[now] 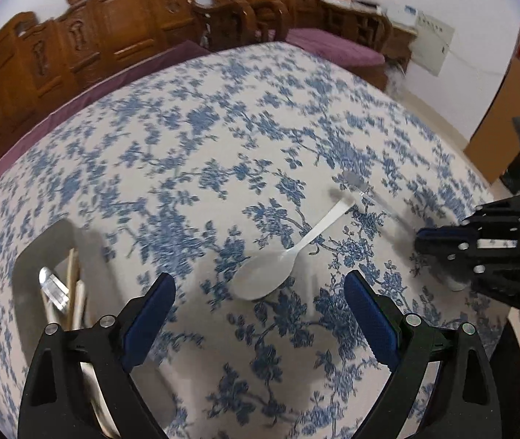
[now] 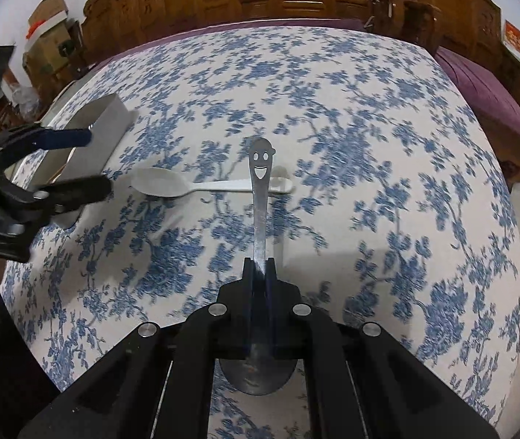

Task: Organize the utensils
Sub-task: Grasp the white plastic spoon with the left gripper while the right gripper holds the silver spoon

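On the blue-floral tablecloth (image 1: pixel 223 109), we list the following.

Item one: white plastic spoon (image 1: pixel 271 274), lying flat on the cloth, bowl toward us and handle running off toward two o'clock in the left wrist view. It is held by nothing.

Item two: metal spoon with a smiley-face handle end (image 2: pixel 260 197). Our right gripper (image 2: pixel 259 267) is clamped on its stem, the bowl tucked back under the gripper body at six o'clock and the smiling end pointing to twelve, lifted clear of the cloth and crossing above the white spoon's handle in the right wrist view.

Item three: grey utensil holder (image 1: pixel 37 256), at nine o'clock in the left wrist view, already stocked with chopsticks (image 1: pixel 73 278) and what looks like other cutlery; the contents are partly hidden and blurred.

Item four: our left gripper (image 1: pixel 260 314), jaws standing wide apart and empty, hovering just short of the white spoon's bowl, which sits between and just beyond the blue pads (image 1: pixel 369 314).

Step in hand, as we judge it: the metal spoon is in carriage toward the holder, and the white spoon is next for pickup. The next move calls for lowering the left jaws astride the white spoon and closing, while the right hand tips its spoon into the holder without clashing with the left.
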